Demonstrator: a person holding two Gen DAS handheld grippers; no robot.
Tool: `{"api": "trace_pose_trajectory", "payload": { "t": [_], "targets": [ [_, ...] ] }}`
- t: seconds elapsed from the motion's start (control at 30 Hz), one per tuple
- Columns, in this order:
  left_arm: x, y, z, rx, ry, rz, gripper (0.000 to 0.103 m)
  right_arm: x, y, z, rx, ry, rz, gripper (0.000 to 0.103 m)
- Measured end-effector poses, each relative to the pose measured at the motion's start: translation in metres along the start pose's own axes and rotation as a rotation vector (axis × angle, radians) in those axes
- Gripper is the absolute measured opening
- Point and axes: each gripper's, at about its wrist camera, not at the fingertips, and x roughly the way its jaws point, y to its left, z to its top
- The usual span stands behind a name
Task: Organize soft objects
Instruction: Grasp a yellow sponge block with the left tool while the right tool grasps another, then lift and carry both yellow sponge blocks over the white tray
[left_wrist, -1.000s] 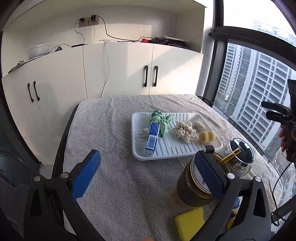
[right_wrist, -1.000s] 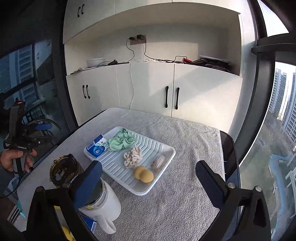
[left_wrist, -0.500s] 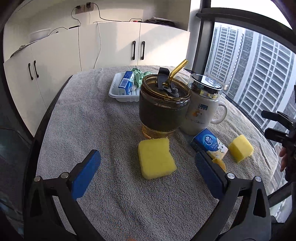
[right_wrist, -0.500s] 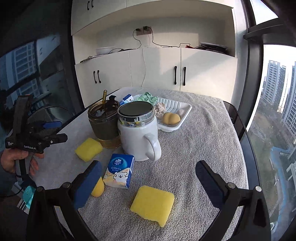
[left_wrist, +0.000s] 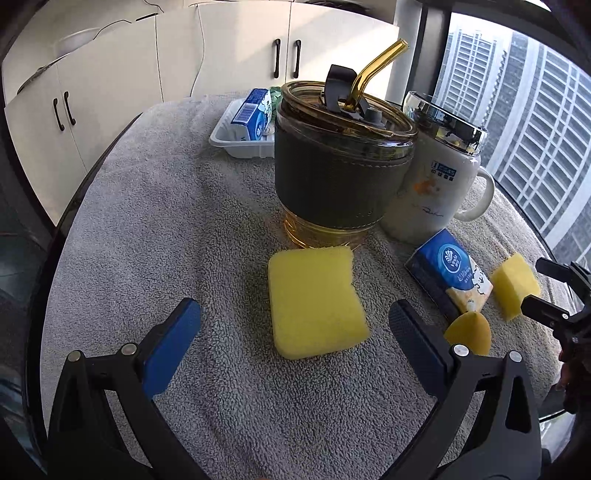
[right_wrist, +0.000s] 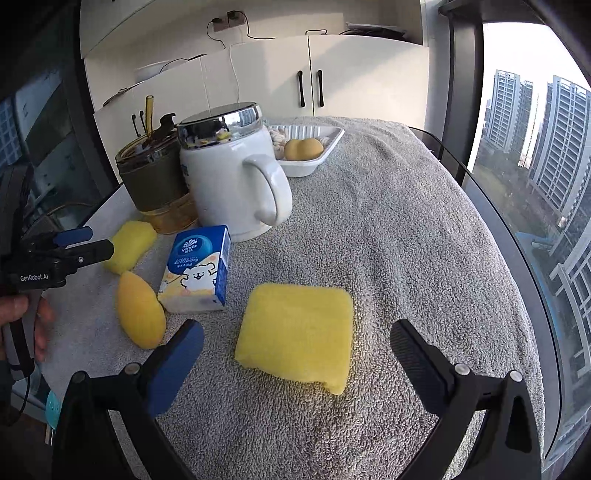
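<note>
A yellow sponge (left_wrist: 316, 302) lies flat on the grey towel (left_wrist: 184, 229), near you, between your left gripper's (left_wrist: 293, 339) wide-apart fingers. Your right gripper (right_wrist: 295, 354), also spread, frames a second sponge (right_wrist: 297, 328). Behind stand a dark tumbler (left_wrist: 340, 173) and white mug (right_wrist: 231, 177).

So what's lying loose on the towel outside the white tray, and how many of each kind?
Yellow sponges: 2
Blue tissue pack: 1
Orange-yellow teardrop puff: 1
Cups: 2, a straw tumbler and a white mug
Total: 6
</note>
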Motion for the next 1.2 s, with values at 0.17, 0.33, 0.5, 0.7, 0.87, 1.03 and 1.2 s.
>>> {"api": "trace_pose_trajectory", "payload": {
  "t": [0.17, 0.33, 0.5, 0.7, 0.87, 1.03, 1.2],
  "targets": [
    [0.023, 0.0, -0.002, -0.017, 0.069, 0.053, 0.102, 0.01, -0.002, -0.003, 0.004, 0.019, -0.018, 0.103],
    [0.026, -0.004, -0.003, -0.013, 0.068, 0.069, 0.101, 0.018, 0.001, -0.004, -0.023, 0.042, -0.039, 0.097],
    [0.027, -0.003, 0.0, -0.002, 0.057, 0.075, 0.086, 0.022, 0.003, -0.005, -0.034, 0.053, -0.061, 0.086],
    [0.022, -0.008, 0.0, 0.018, 0.037, 0.051, 0.063, 0.018, 0.001, -0.004, -0.019, 0.04, -0.051, 0.066],
    [0.013, -0.01, -0.004, 0.021, 0.012, 0.042, 0.055, 0.012, 0.004, -0.003, -0.022, 0.03, -0.039, 0.064],
    [-0.001, -0.01, -0.005, 0.021, -0.014, 0.02, 0.049, -0.002, 0.009, 0.002, -0.035, -0.001, -0.033, 0.063],
    [-0.017, -0.003, -0.008, 0.004, -0.041, 0.001, 0.049, -0.011, 0.012, 0.005, -0.046, -0.011, -0.03, 0.063]
  ]
}}
